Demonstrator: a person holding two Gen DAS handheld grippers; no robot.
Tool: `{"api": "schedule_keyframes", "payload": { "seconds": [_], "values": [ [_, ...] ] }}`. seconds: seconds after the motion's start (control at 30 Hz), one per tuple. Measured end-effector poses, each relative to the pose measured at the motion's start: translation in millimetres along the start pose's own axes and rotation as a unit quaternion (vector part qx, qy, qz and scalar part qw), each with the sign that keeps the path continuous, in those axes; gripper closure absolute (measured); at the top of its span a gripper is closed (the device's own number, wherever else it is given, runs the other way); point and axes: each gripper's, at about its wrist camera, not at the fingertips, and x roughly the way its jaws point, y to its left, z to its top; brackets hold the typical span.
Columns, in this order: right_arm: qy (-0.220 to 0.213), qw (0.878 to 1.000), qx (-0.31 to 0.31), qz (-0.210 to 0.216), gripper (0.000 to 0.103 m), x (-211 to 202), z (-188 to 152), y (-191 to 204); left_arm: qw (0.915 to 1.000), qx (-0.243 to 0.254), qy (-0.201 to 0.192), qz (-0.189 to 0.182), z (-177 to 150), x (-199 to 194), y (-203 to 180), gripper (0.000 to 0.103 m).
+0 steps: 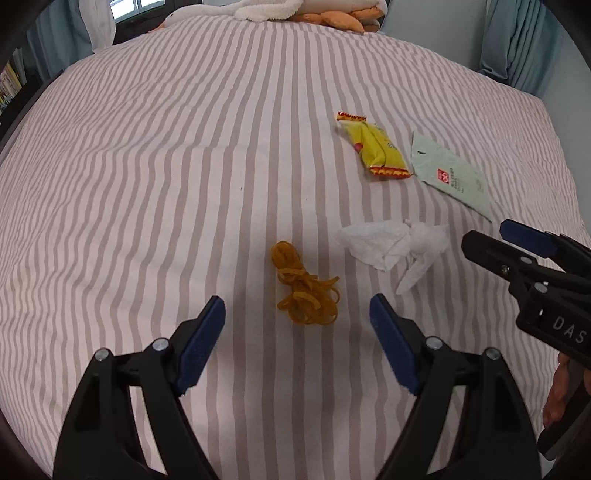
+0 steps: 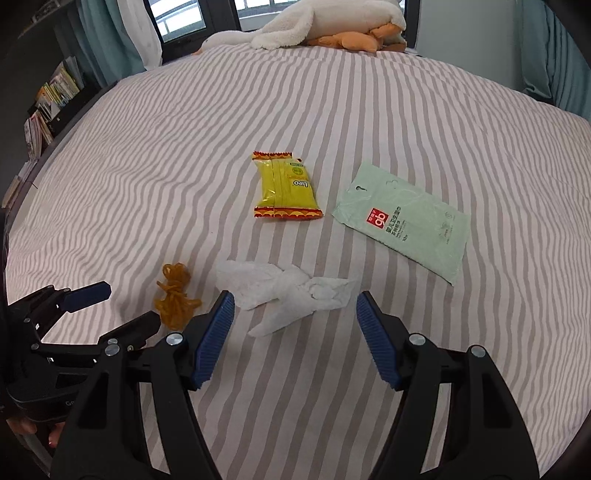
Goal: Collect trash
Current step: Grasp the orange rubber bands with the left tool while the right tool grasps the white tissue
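Four pieces of trash lie on a striped bed. A tangle of orange rubber bands (image 1: 306, 291) (image 2: 175, 295) sits just ahead of my left gripper (image 1: 297, 314), which is open and empty. A crumpled white tissue (image 2: 288, 291) (image 1: 395, 245) lies just ahead of my right gripper (image 2: 295, 306), also open with nothing between its blue pads. Farther back lie a yellow snack wrapper (image 2: 286, 186) (image 1: 373, 147) and a pale green wipes packet (image 2: 404, 221) (image 1: 450, 173). Each gripper shows in the other's view: the right gripper (image 1: 491, 240) at the right edge, the left gripper (image 2: 118, 306) at the lower left.
The striped bedsheet (image 1: 166, 166) fills both views. A white and orange plush toy (image 2: 332, 26) lies at the head of the bed by a window. A shelf of books (image 2: 51, 99) stands left of the bed. Blue curtains (image 1: 517, 40) hang at the right.
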Motion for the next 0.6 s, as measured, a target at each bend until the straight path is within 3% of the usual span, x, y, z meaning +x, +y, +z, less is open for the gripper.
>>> {"api": "schedule_keyframes", "payload": {
  "seconds": [0.2, 0.27, 0.33, 0.43, 0.5, 0.53, 0.6],
  "values": [
    [0.024, 1.0, -0.002, -0.005, 0.037, 40.1, -1.7, -4.0, 1.0, 0.002, 0.003, 0.008, 0.5, 30.7, -0.3, 0.023],
    [0.032, 0.999, -0.003, -0.005, 0.037, 51.6, -2.7, -5.0, 0.9999, 0.002, 0.008, 0.012, 0.4, 42.3, 0.3, 0.027],
    [0.038, 0.999, -0.002, -0.004, 0.037, 59.8, -3.4, -5.2, 0.9998, 0.003, 0.017, 0.012, -0.4, 53.0, 0.8, 0.047],
    [0.049, 0.999, -0.008, -0.003, 0.037, 70.4, -4.6, -2.1, 0.9998, 0.005, 0.019, 0.008, -2.1, 59.6, 0.9, 0.057],
    [0.054, 0.998, -0.017, -0.004, 0.047, 76.0, -5.7, 2.0, 0.9998, 0.01, 0.018, 0.0, -2.4, 59.3, -0.7, 0.067],
    [0.057, 0.998, -0.022, -0.004, 0.059, 78.4, -5.8, 4.9, 0.9998, 0.01, 0.018, -0.004, -2.4, 59.7, -1.4, 0.074],
    [0.062, 0.998, -0.032, -0.005, 0.07, 81.1, -6.3, 8.7, 0.9997, 0.01, 0.021, -0.012, -1.6, 61.3, -3.7, 0.083]
  ]
}}
